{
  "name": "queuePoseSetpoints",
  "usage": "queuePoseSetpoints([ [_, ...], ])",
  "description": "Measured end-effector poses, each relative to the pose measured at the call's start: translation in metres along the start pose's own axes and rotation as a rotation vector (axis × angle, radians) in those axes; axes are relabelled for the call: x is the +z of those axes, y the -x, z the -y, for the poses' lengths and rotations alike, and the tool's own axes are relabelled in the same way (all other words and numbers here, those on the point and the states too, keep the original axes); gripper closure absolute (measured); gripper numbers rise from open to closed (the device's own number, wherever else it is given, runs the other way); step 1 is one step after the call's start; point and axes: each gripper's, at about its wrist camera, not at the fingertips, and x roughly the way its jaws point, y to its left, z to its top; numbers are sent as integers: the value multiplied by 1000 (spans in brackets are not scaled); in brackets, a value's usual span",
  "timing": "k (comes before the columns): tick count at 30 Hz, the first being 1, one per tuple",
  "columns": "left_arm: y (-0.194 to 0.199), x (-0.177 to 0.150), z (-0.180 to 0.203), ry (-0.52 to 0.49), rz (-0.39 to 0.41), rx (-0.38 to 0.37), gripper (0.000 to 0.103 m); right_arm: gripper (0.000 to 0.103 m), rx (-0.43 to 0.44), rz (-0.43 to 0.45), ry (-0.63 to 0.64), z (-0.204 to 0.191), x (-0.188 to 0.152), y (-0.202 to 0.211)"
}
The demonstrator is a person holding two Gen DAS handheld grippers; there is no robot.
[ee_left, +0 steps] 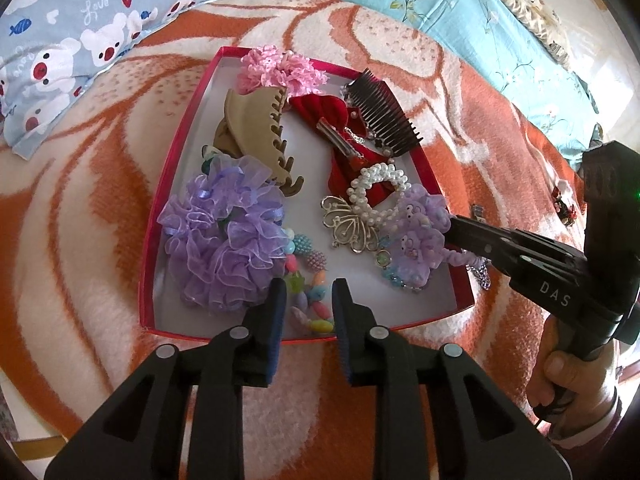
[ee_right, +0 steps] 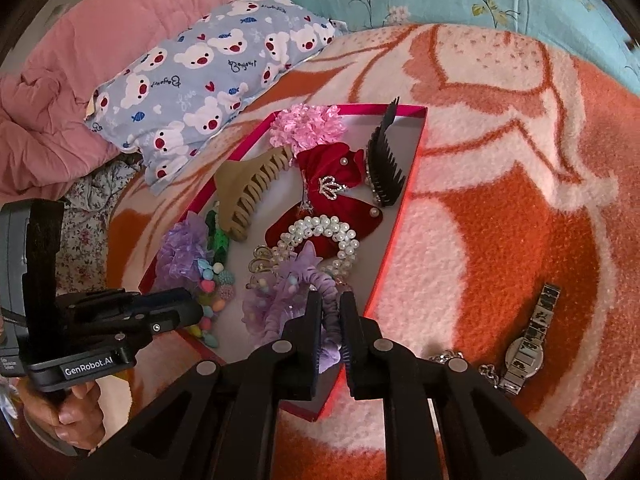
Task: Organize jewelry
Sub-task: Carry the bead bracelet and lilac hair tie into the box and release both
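Note:
A red shallow box [ee_left: 149, 248] [ee_right: 394, 232] lies on the blanket and holds hair pieces: a tan claw clip [ee_left: 256, 128] [ee_right: 248, 192], a purple organza scrunchie [ee_left: 224, 248], a pearl ring [ee_left: 376, 184] [ee_right: 320, 236], a dark comb [ee_left: 384, 112] [ee_right: 384, 168] and colourful beads [ee_left: 308, 300]. My right gripper [ee_right: 331, 312] [ee_left: 456, 232] is shut on a purple flower hairband [ee_right: 328, 312] [ee_left: 420, 236] over the box's near right corner. My left gripper [ee_left: 308, 300] is open and empty above the box's front edge.
A silver wristwatch [ee_right: 528, 344] and a silver chain [ee_right: 444, 358] lie on the orange and white blanket [ee_right: 500, 220] right of the box. A small red trinket [ee_left: 564, 200] lies further right. A bear-print pillow [ee_left: 80, 32] [ee_right: 200, 76] sits behind.

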Motion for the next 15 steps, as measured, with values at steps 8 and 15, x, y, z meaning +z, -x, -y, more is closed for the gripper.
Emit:
queuePoseSetpoints([
  [8,2,-1,3,-3,-2,0,82,90,0,-6,3,1,-4,3],
  [15,7,-2,6,-7,10,-3,75,64,-13,7,3,1,-7,12],
])
